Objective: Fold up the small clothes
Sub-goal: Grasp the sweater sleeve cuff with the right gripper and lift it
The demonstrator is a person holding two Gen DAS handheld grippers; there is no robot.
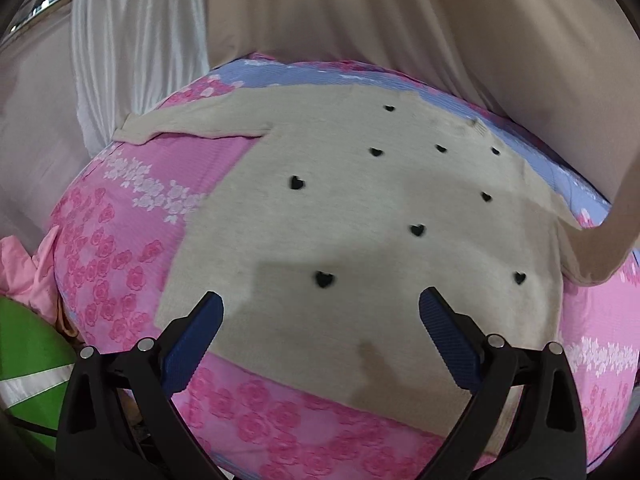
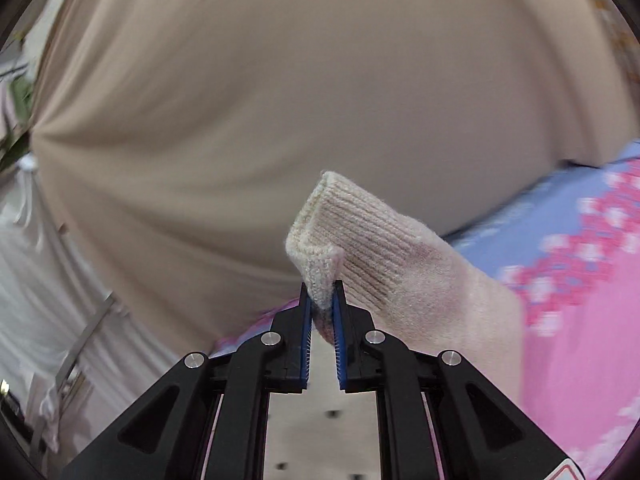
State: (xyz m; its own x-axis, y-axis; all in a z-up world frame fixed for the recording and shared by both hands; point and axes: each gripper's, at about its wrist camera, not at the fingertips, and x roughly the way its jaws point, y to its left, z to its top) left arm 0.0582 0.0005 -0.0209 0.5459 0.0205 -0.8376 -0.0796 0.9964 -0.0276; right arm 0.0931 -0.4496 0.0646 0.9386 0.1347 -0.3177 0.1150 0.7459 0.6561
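The right gripper [image 2: 323,298] pinches the ribbed cuff [image 2: 340,224] of the beige sweater [image 1: 360,208], lifted off the pink floral bedspread [image 1: 120,248]. The left gripper [image 1: 320,308] hangs wide above the sweater's lower body (nothing between its pads). No legible writing shows.

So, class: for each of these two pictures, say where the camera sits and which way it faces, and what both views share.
Left wrist: on the left gripper, looking down at the beige sweater spread on the floral bedspread; its open blue fingers show.
Right wrist: on the right gripper, facing the tan curtain; its fingers pinch the ribbed cuff.
Shared: sweater, bedspread, curtain.
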